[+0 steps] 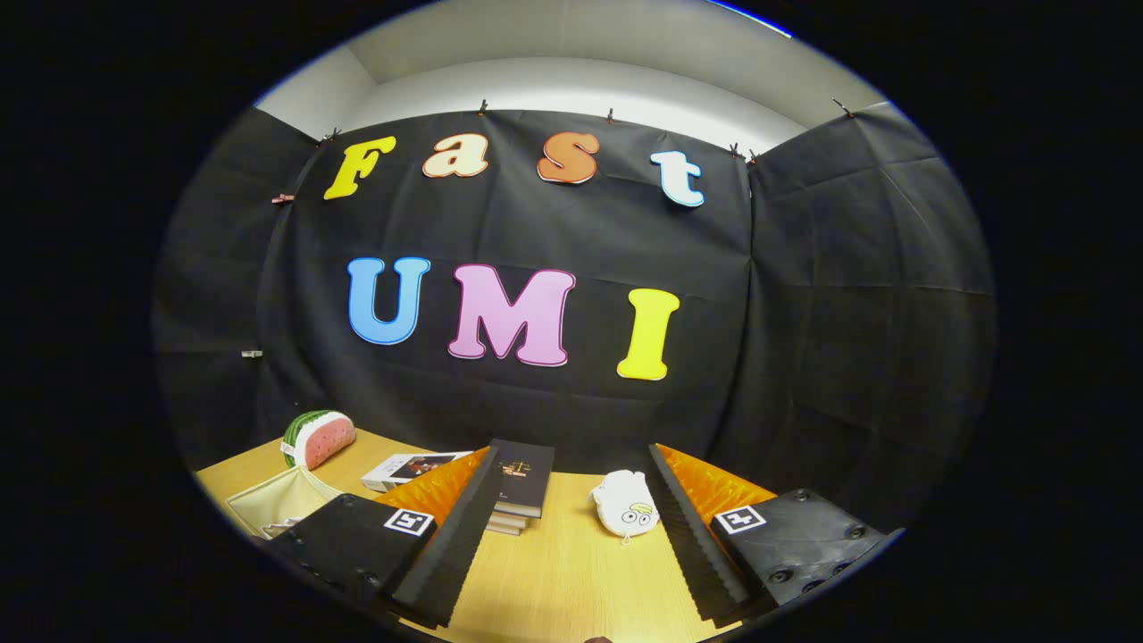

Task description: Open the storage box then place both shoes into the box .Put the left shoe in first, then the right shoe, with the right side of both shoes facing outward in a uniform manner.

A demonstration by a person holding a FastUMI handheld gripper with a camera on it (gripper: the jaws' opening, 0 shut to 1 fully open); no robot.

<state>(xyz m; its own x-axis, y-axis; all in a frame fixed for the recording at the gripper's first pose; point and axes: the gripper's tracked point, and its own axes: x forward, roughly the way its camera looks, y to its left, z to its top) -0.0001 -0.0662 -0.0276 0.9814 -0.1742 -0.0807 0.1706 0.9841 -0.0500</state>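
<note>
Tool [571, 545] spread, nothing held, books [521, 487] ahead, perhaps fabric box [268, 507] beside.

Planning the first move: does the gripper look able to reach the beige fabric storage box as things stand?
Probably yes. The gripper is open and holds nothing, and the beige fabric storage box sits on the wooden table just off its left finger, with nothing lying between them.

The hand-held gripper [571, 545] hangs with its fingers spread wide and bare worktop [571, 580] between them. Just ahead, a stack of dark books [521, 482] stands beside the left finger and a white plush toy [627, 505] near the right finger, leaving a narrow lane between. Further left lie a magazine [412, 468], a beige fabric bin [272, 502] and a watermelon-slice cushion [318, 438].
</note>
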